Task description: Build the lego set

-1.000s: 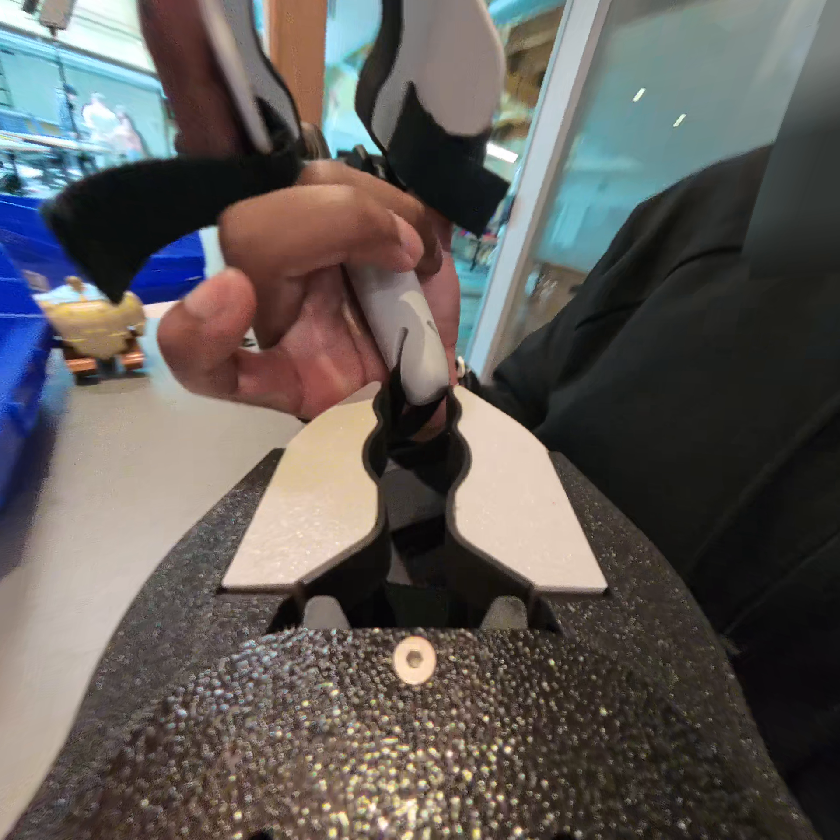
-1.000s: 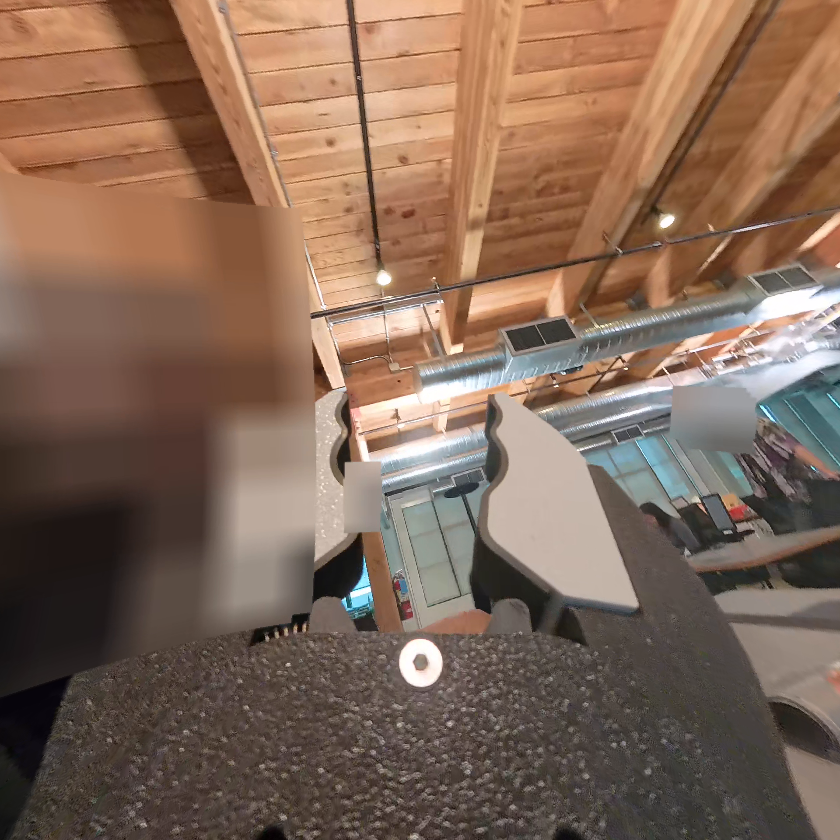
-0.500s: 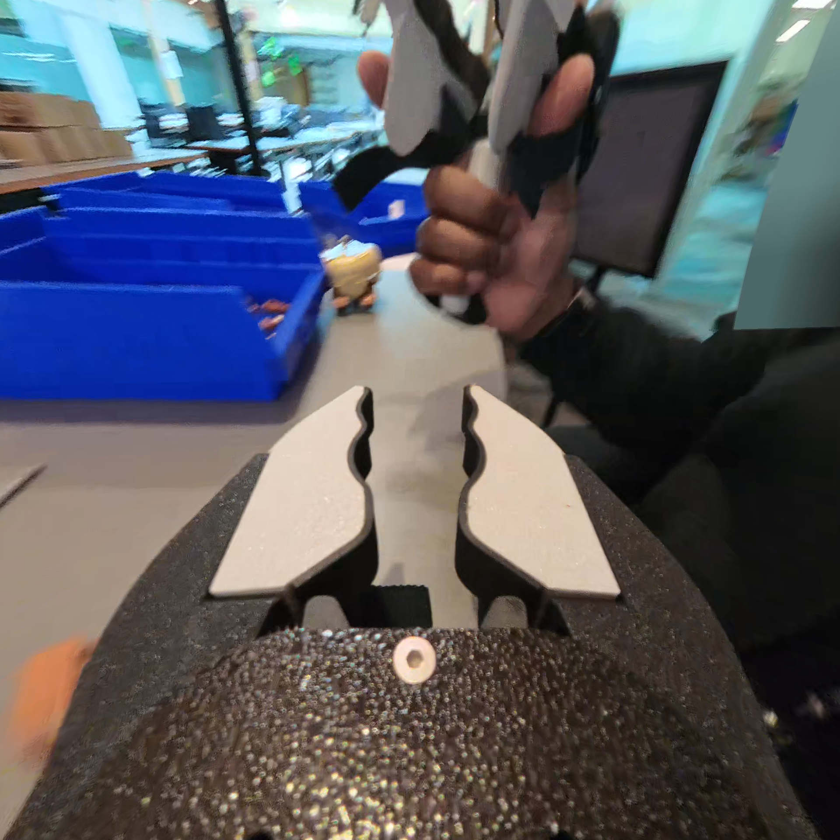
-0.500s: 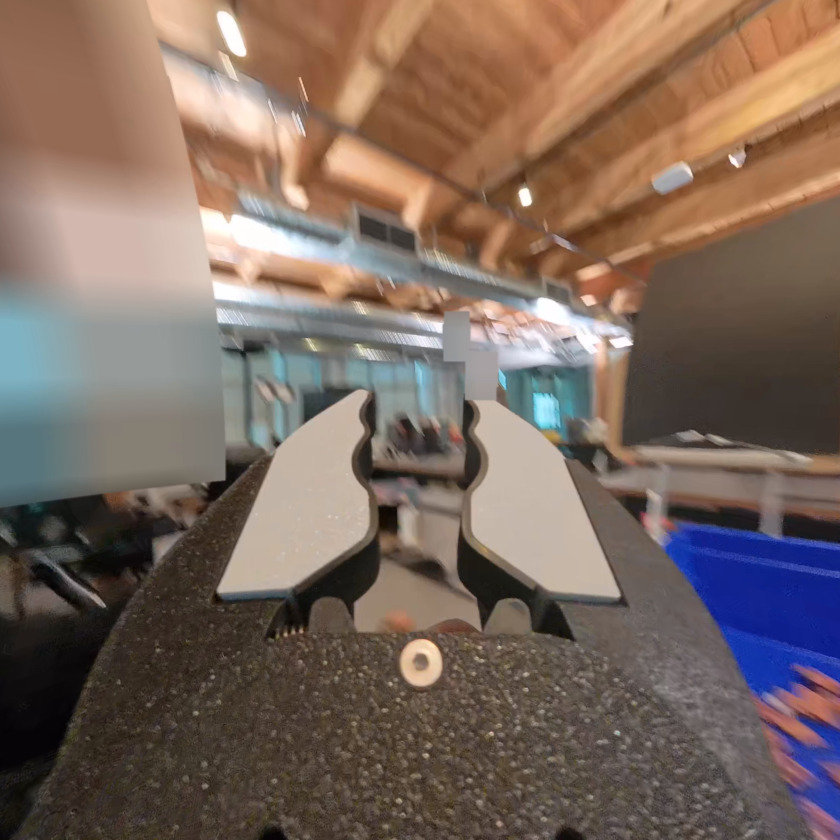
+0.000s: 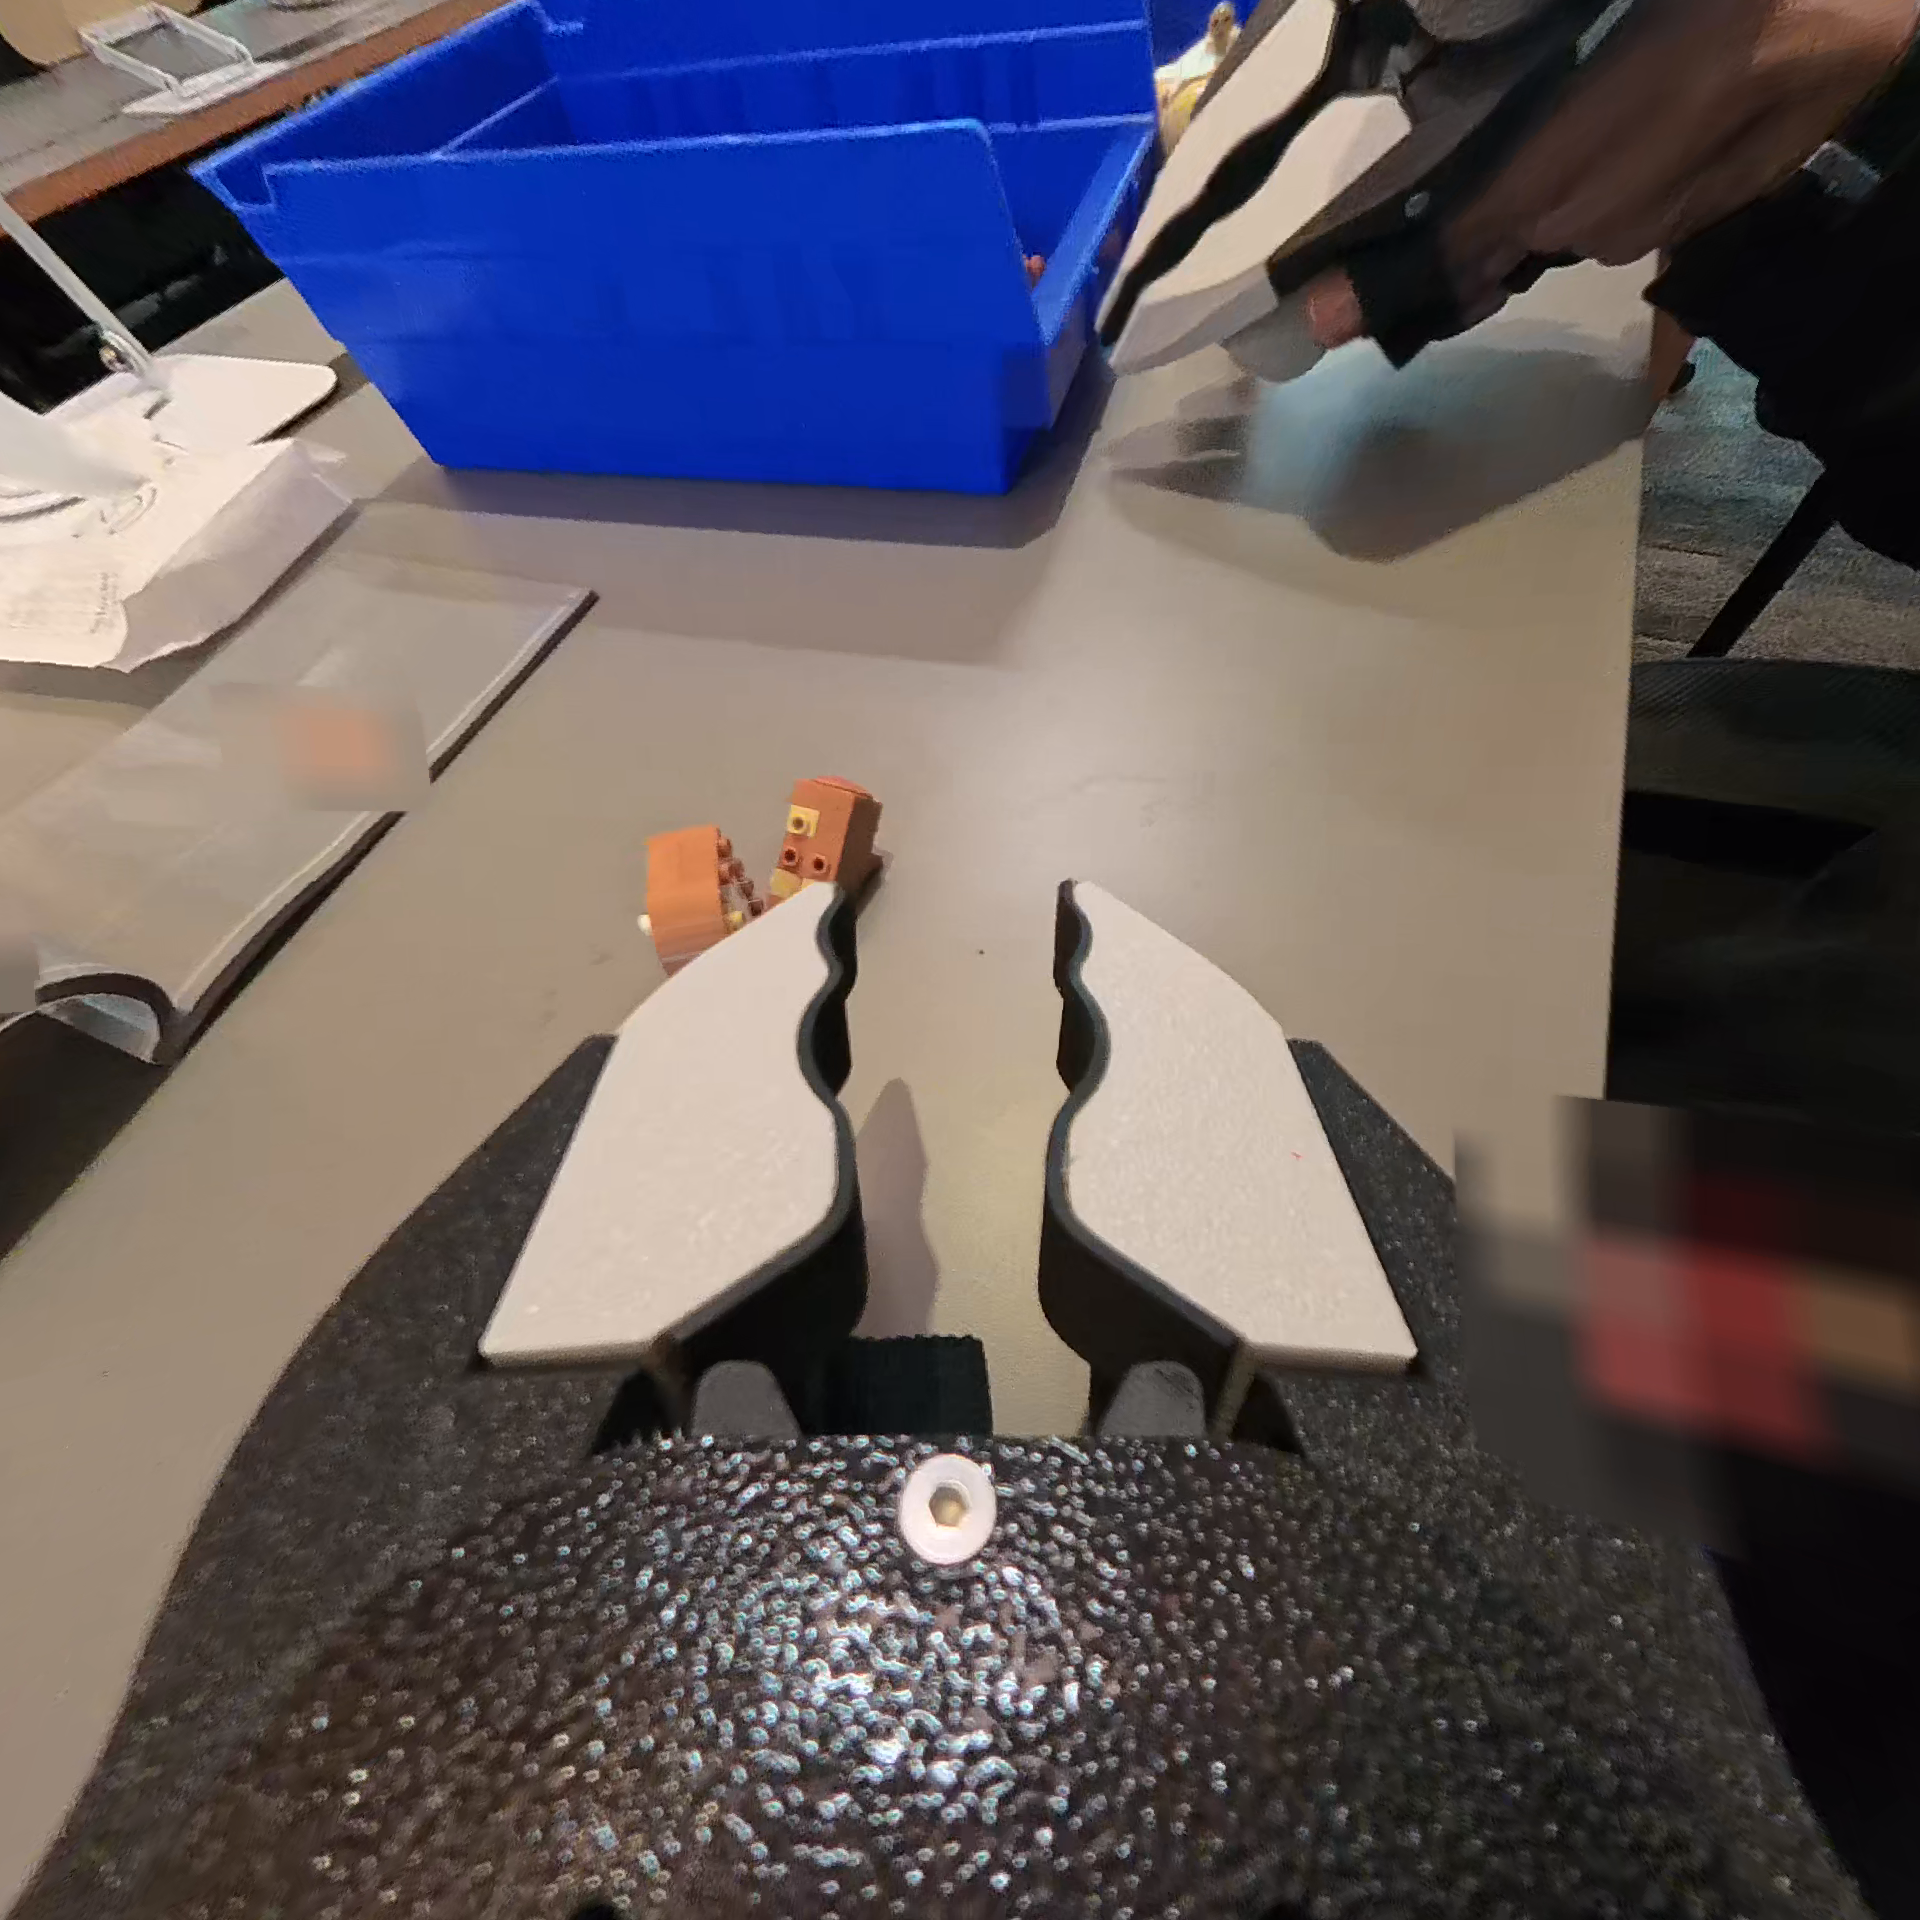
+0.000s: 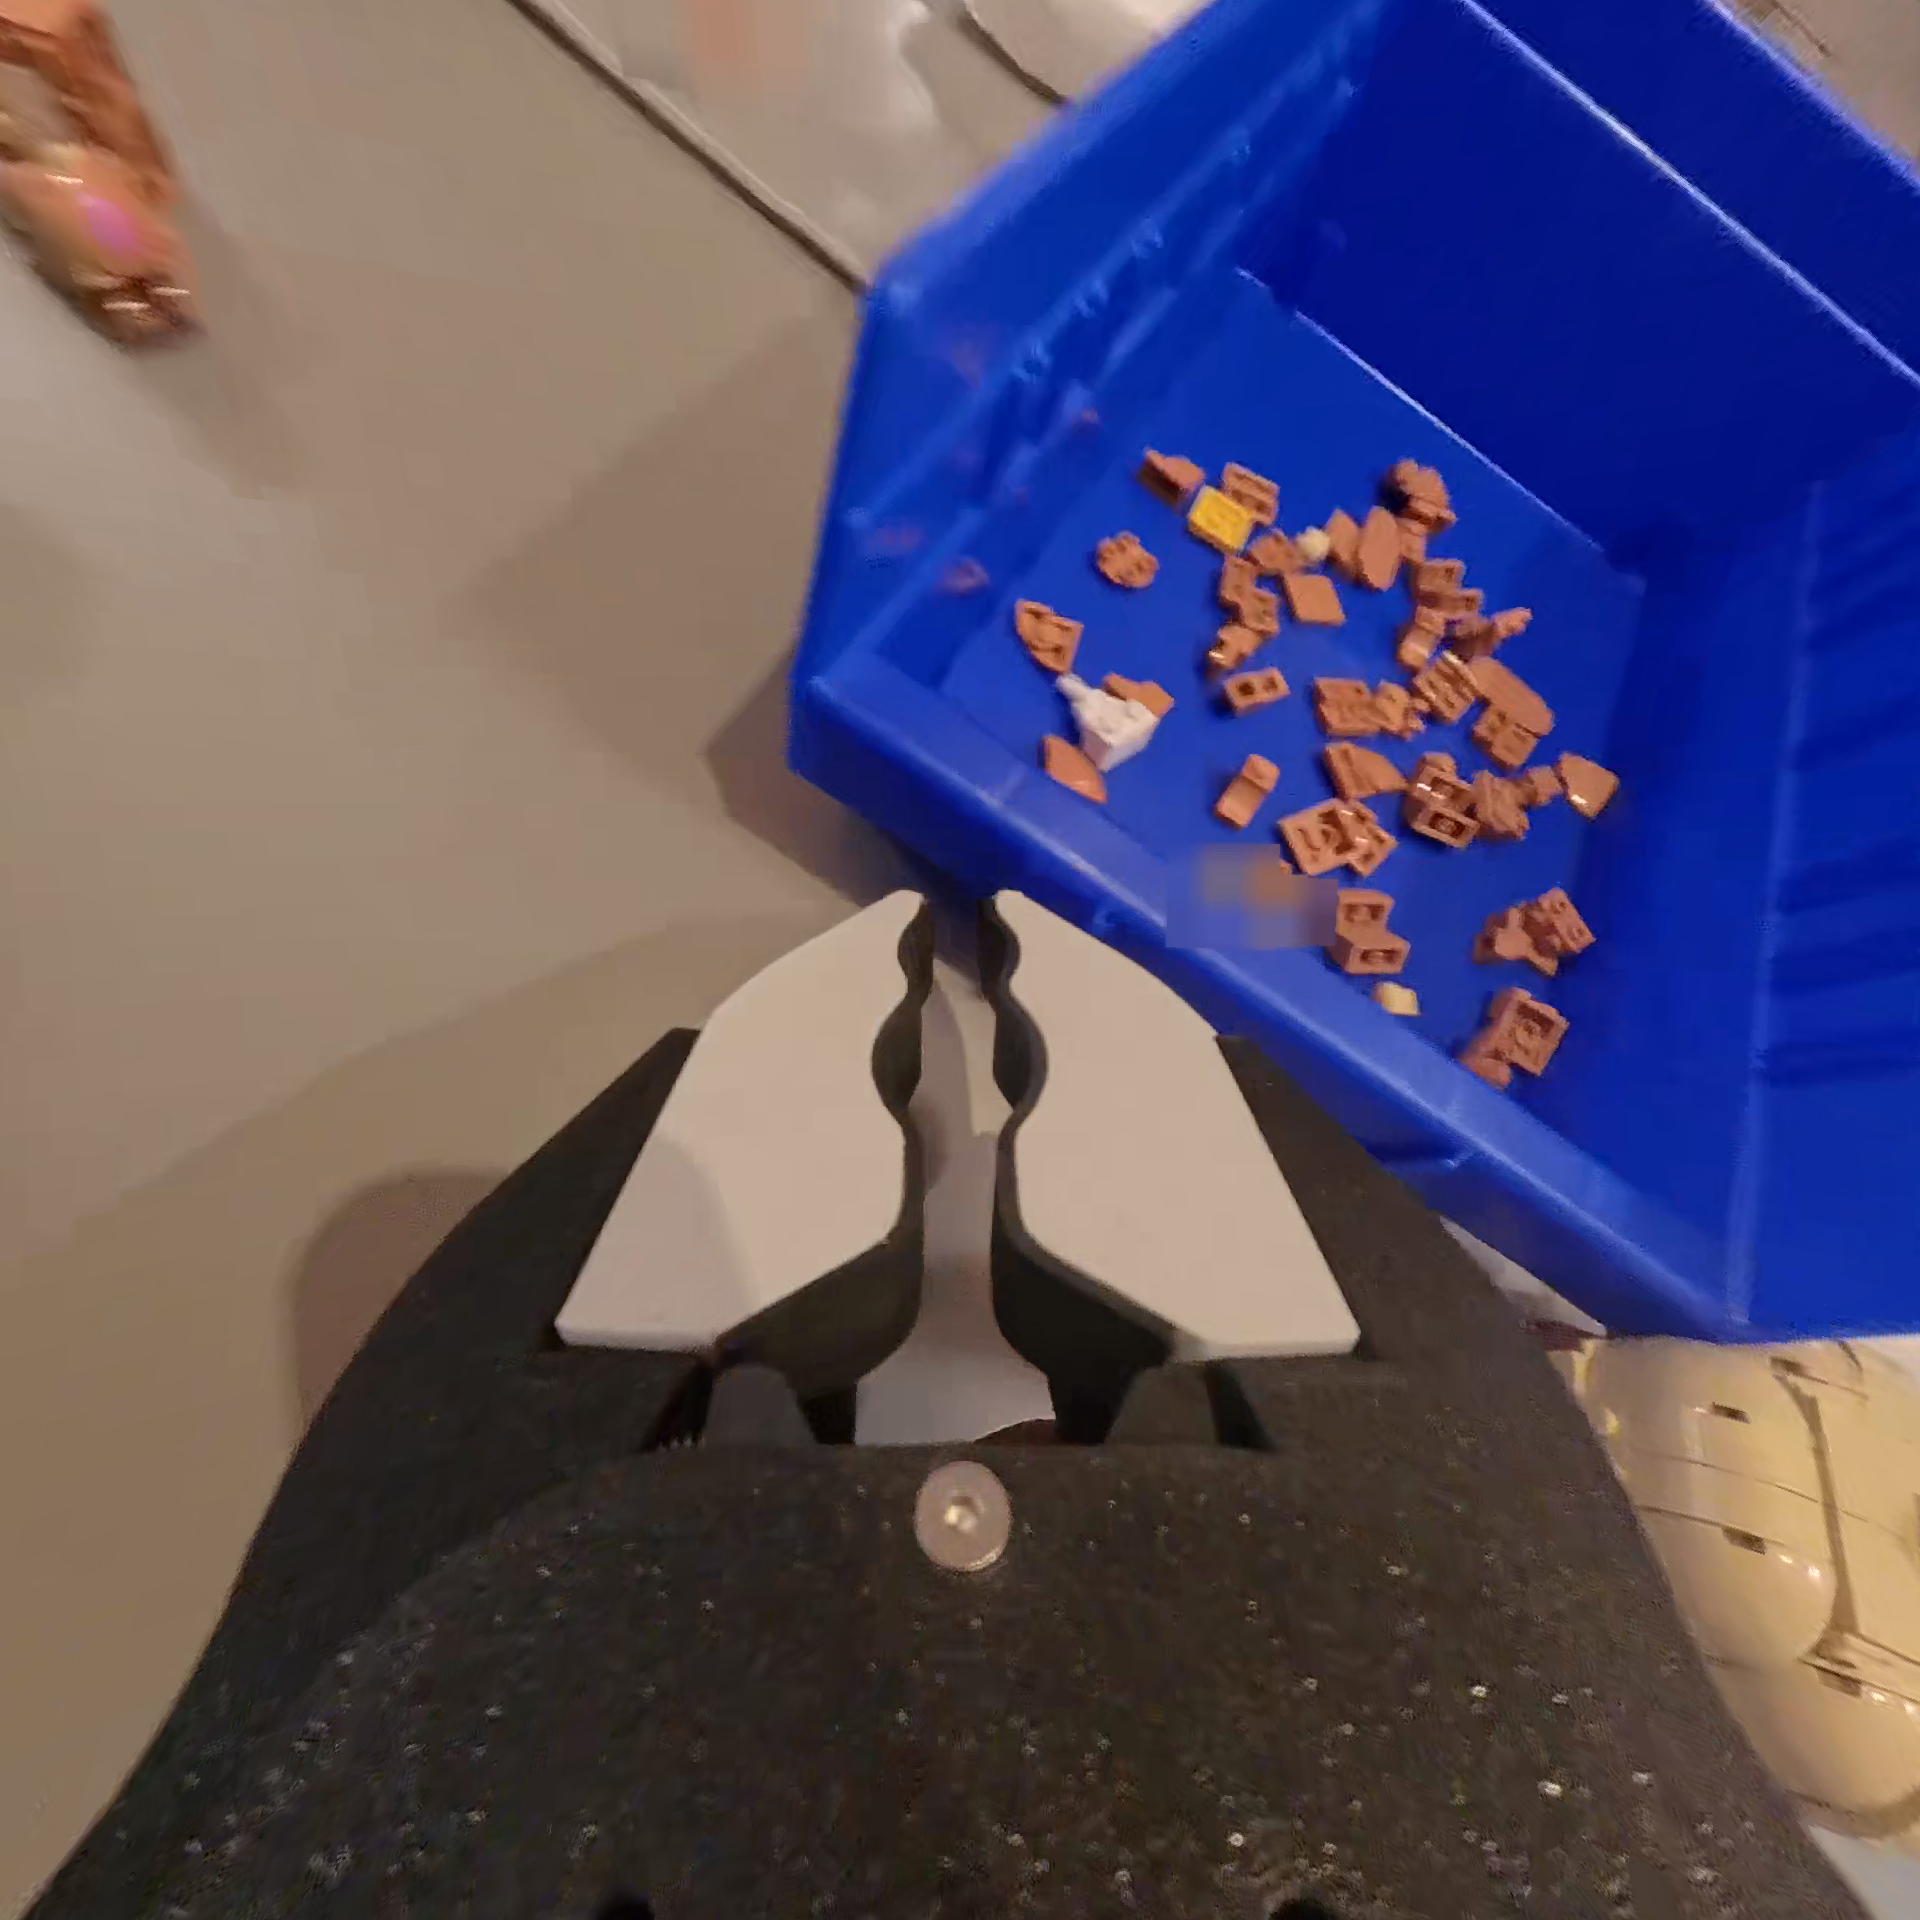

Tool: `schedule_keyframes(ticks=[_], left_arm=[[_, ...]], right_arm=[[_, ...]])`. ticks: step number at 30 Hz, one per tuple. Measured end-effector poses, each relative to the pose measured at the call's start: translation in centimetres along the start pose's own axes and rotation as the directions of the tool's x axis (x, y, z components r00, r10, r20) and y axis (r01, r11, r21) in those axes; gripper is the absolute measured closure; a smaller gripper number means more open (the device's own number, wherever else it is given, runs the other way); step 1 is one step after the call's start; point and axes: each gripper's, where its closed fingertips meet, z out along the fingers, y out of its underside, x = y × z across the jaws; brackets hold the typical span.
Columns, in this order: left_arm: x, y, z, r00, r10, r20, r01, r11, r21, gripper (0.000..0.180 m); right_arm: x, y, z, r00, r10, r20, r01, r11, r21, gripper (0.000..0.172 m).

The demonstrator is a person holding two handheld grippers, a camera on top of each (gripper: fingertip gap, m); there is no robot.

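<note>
Your left gripper [image 5: 951, 914] hangs open and empty just right of the brick figure [image 5: 764, 883] on the table [image 5: 1247, 727]. Your right gripper [image 6: 956, 914], nearly closed on nothing, sits beside the blue bin [image 6: 1039, 831] of loose bricks [image 6: 1403, 707].

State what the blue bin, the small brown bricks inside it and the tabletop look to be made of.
Blue bin: looks like moulded plastic, semi-glossy, going by its uniform colour, ribbed walls and soft sheen.
Small brown bricks: probably hard plastic, smooth, with crisp studs and small highlights.
Tabletop: grey and matte with only diffuse reflections; likely laminate or a painted board, but the look leaves that open.
</note>
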Motion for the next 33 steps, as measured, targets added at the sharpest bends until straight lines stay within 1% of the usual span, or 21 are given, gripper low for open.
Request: schedule_keyframes(ticks=[1, 4, 7, 9, 10, 13, 15, 19, 22, 24, 28, 31, 33], left_arm=[[-0.2, 0.1, 0.1, 1.0, -0.004, -0.002, 0.004, 1.0, -0.007, 0.144], [-0.6, -0.1, 0.5, 1.0, 0.001, -0.002, -0.001, 1.0, -0.004, 0.144], [-1.1, -0.1, 0.8, 1.0, -0.013, -0.009, 0.013, 1.0, -0.014, 0.144], [-1.5, 0.0, 0.8, 1.0, -0.017, -0.007, 0.017, 1.0, -0.017, 0.144], [-1.7, 0.0, 0.7, 1.0, -0.02, -0.003, 0.02, 1.0, -0.022, 0.144], [-2.5, 0.3, 0.0, 0.999, -0.038, 0.02, 0.039, 0.998, -0.041, 0.144], [-2.9, 0.6, -0.4, 0.998, -0.051, 0.032, 0.053, 0.997, -0.06, 0.144], [-3.9, 1.3, -0.4, 0.998, -0.044, 0.047, 0.048, 0.994, -0.1, 0.144], [-4.4, 1.9, 0.2, 0.998, -0.043, 0.039, 0.048, 0.991, -0.128, 0.143], [-4.8, 2.0, 0.6, 0.998, -0.041, 0.037, 0.045, 0.989, -0.139, 0.143], [-5.4, 2.2, 1.1, 0.999, -0.027, 0.021, 0.03, 0.986, -0.162, 0.143], [-5.7, 2.5, 1.2, 1.0, -0.019, 0.014, 0.021, 0.985, -0.169, 0.143], [-5.6, 2.6, 1.4, 1.0, -0.023, 0.0, 0.023, 0.986, -0.163, 0.143]], right_arm=[[0.5, 0.1, 0.4, 1.0, 0.008, -0.019, -0.008, 1.0, -0.017, 0.172], [1.4, -0.3, 1.9, 0.998, 0.026, -0.052, -0.028, 0.998, -0.049, 0.172], [2.5, -0.7, 3.5, 0.991, -0.036, -0.128, 0.022, 0.994, -0.111, 0.171], [2.2, -1.0, 4.1, 0.989, -0.086, -0.121, 0.069, 0.988, -0.14, 0.166], [1.9, -1.3, 4.3, 0.99, -0.097, -0.105, 0.082, 0.987, -0.142, 0.166], [-0.1, -2.5, 4.1, 0.992, -0.127, -0.018, 0.124, 0.986, -0.112, 0.166], [-2.3, -4.0, 3.8, 0.98, -0.19, 0.061, 0.194, 0.98, -0.051, 0.166], [-7.8, -7.1, 4.2, 0.896, -0.381, 0.23, 0.369, 0.925, 0.093, 0.164], [-10.9, -8.7, 5.4, 0.828, -0.461, 0.318, 0.437, 0.887, 0.148, 0.162], [-12.6, -9.5, 6.2, 0.797, -0.468, 0.382, 0.438, 0.883, 0.167, 0.158], [-15.5, -10.6, 6.8, 0.745, -0.422, 0.517, 0.377, 0.905, 0.196, 0.145], [-16.6, -11.3, 6.9, 0.728, -0.397, 0.559, 0.344, 0.917, 0.202, 0.141], [-16.9, -11.1, 7.4, 0.726, -0.388, 0.568, 0.353, 0.919, 0.176, 0.141]])
